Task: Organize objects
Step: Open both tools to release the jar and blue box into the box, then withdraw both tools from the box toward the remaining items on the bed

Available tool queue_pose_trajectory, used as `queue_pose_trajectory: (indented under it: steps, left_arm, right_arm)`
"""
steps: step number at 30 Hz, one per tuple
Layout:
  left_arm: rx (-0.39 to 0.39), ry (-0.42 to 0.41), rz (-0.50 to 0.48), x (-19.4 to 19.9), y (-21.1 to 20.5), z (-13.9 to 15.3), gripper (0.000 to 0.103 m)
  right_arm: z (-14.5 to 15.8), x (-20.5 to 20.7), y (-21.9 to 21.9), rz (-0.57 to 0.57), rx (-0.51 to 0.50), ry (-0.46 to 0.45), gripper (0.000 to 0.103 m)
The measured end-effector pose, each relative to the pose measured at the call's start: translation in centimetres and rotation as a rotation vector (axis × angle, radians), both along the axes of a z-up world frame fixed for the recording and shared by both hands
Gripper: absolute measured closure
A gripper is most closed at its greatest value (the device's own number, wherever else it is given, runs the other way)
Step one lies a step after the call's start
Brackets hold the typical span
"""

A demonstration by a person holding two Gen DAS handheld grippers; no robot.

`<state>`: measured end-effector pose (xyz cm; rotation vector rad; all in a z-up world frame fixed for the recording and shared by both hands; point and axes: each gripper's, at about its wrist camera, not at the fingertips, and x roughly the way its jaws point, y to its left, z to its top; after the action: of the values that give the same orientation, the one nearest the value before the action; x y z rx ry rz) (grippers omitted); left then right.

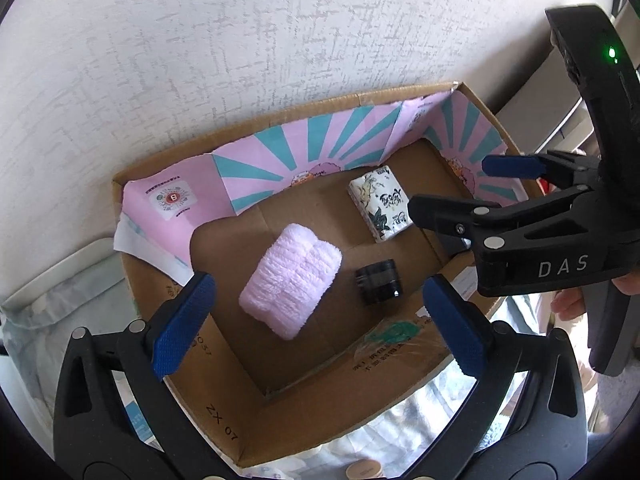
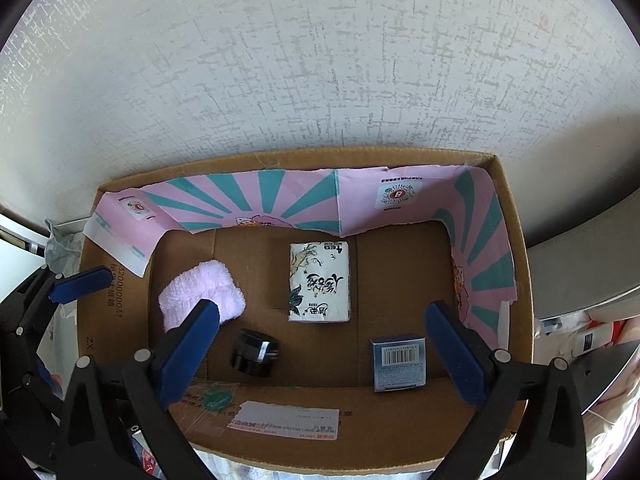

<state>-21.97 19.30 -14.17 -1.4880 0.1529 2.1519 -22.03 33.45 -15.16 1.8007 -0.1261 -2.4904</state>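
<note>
Both my grippers hover over the cardboard box (image 2: 516,264), fingers wide and empty.
Only my right view shows the blue carton (image 2: 399,362); the tissue pack (image 2: 319,282) lies lengthwise toward the wall, beside the pink towel (image 1: 291,285) and black jar (image 1: 378,282).

You see a matt brown cardboard box (image 2: 516,264) lined with smooth printed paper (image 2: 280,200). Inside lie a fluffy pink cloth (image 1: 292,280), a glossy black jar (image 2: 254,354) and a shiny plastic-wrapped tissue pack (image 2: 320,280). The wall (image 2: 320,60) looks rough-textured.
</note>
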Motion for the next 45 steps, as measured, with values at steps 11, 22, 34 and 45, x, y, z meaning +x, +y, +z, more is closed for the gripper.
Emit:
queue_pose_trajectory:
  steps: [11,22,34,45]
  left_arm:
    - [-0.001,0.048,0.017,1.4,-0.5,2.3,0.000]
    - [-0.006,0.175,0.090,4.0,-2.4,6.7,0.000]
    - [0.053,0.301,0.243,9.6,-6.5,11.1,0.000]
    - [0.035,0.434,0.348,16.9,-8.4,12.1,0.000]
  right_arm:
    - [1.9,1.2,-0.3,0.006,-0.010,0.023,0.001]
    - [5.8,4.1,-0.5,0.033,-0.025,0.101,0.001]
    - [10.5,10.5,-0.8,0.074,-0.066,0.311,0.000]
    - [12.1,17.7,-1.6,0.107,0.030,0.435,0.000]
